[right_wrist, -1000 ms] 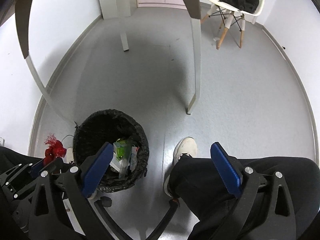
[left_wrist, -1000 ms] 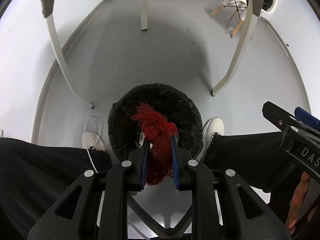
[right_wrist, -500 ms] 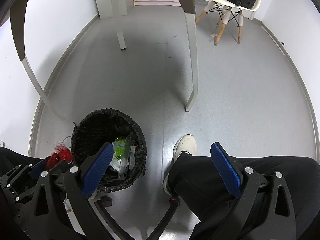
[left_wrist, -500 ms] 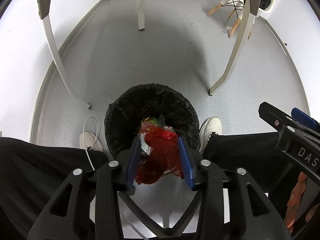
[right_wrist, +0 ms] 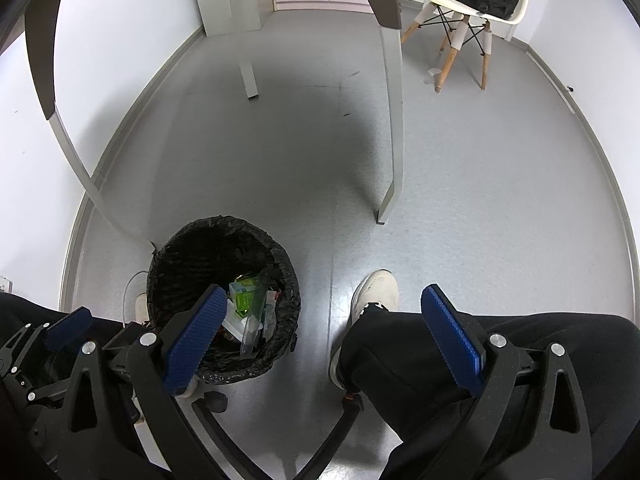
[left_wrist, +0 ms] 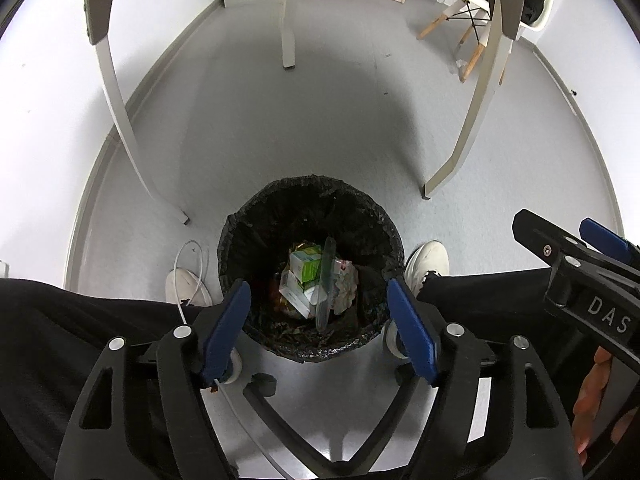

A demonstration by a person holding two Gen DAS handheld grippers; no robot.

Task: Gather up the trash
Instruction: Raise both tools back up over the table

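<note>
Directly below left gripper (left_wrist: pixel 320 320) sat bin (left_wrist: pixel 236 236), trash (left_wrist: pixel 316 284) inside; jaws were opening, nothing between. Right gripper (right_wrist: pixel 324 340) hung wide, empty, beside bin.

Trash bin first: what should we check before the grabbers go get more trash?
1. Left gripper empty: ok, jaws opening, nothing between them.
2. Right gripper empty: ok, open wide.
3. Trash bin upright on the floor: ok.
4. Trash inside the bin, boxes and plastic strip: ok, nothing on the rim.
5. Red net landed inside: cannot tell, not visible.
6. More trash nearby: cannot tell, none in view.
</note>
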